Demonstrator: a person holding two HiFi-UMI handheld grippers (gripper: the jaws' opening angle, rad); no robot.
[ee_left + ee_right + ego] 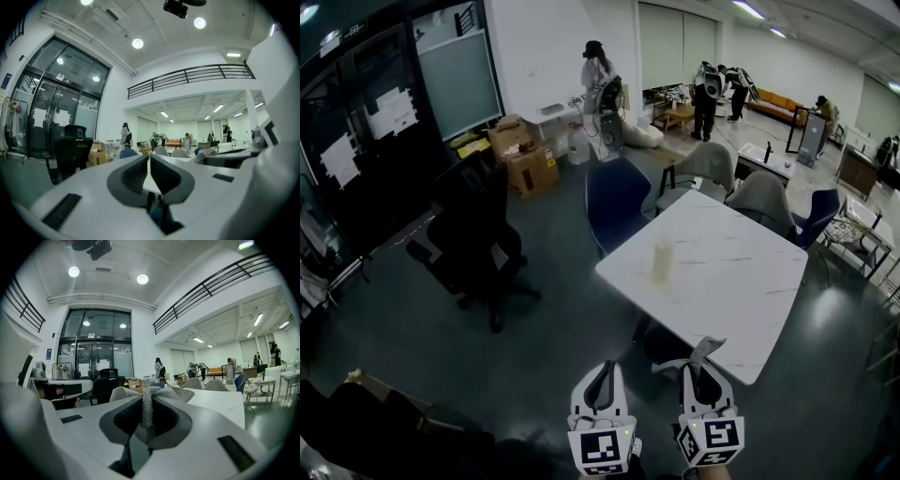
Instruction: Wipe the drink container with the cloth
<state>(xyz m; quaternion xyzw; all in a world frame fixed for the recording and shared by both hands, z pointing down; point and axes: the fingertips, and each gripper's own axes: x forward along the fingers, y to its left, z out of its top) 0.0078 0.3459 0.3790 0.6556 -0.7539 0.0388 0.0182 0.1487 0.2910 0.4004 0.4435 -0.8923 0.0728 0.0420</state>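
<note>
Large open room with a dark floor, seen steeply from above, with two hand-held grippers side by side at the bottom edge of the head view. On the left, the left gripper [603,370], fingers [133,173] pressed fully together with nothing between them, aimed level across the room. Just beside it on the right, the right gripper [700,370], fingers [168,420] clamped on a grey knitted cloth [146,409], pinched at its middle, bunched up above the fingertips, loose ends spread to either side. Ahead of both, a white marble-patterned bench [741,291] set corner-on. Upright on it, near its left edge, a pale, tall drink container [662,260], well apart from both grippers and not touched by the cloth. Around the bench: a blue chair [615,202] at its far left side, grey chairs [709,167] at the far end, a black office chair [473,234] off to the left on the open floor. Further back, cardboard boxes [525,157] near the wall and several people [598,70] standing at the far end of the room.
</note>
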